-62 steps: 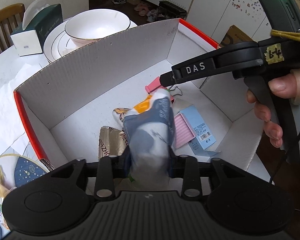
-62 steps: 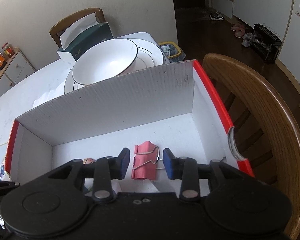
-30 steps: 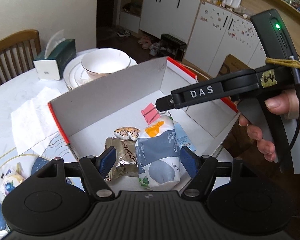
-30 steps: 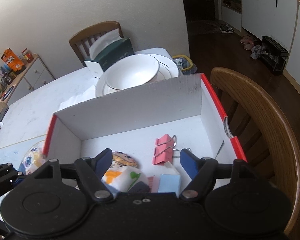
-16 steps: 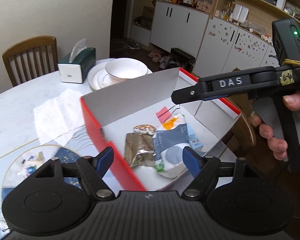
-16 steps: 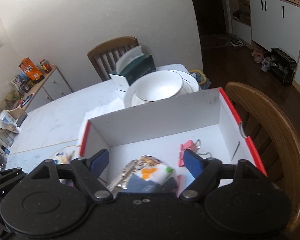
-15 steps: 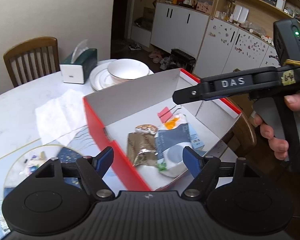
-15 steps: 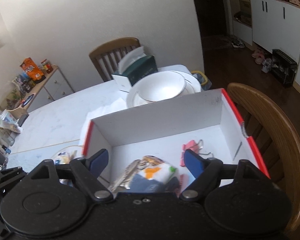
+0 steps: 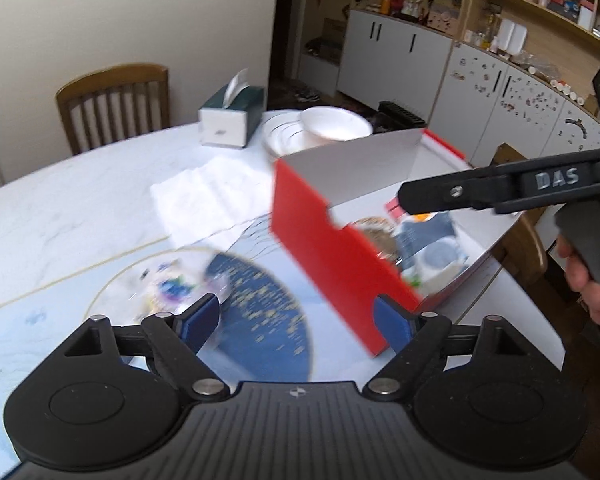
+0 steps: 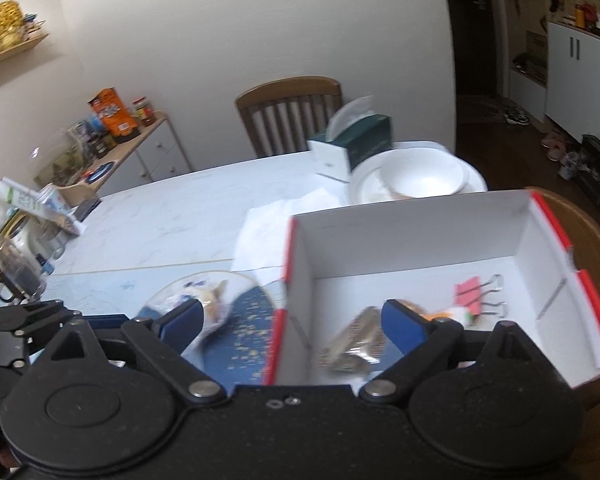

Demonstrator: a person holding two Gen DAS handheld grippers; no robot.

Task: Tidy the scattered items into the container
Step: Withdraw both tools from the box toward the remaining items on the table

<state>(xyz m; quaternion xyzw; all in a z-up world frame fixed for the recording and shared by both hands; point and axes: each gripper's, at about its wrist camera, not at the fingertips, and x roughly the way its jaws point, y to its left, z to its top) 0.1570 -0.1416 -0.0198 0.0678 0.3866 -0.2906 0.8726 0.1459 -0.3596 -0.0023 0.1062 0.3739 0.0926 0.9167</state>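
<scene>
Left wrist view: both grippers [image 9: 296, 316] [image 10: 290, 320] angled down, jaws opening, seemingly empty.

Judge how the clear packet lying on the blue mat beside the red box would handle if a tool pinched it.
The clear packet looks like thin film around small loose pieces, so it would probably crumple and sag instead of holding its shape. Its glossy wrap may slip between the pads. It seems light, so a push would likely slide it across the blue mat; blur hides finer detail.

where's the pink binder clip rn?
In the right wrist view the pink binder clip lies on the floor of the red-edged box, toward its right wall, just right of the orange-and-white snack packet. Neither gripper is touching it.
</scene>
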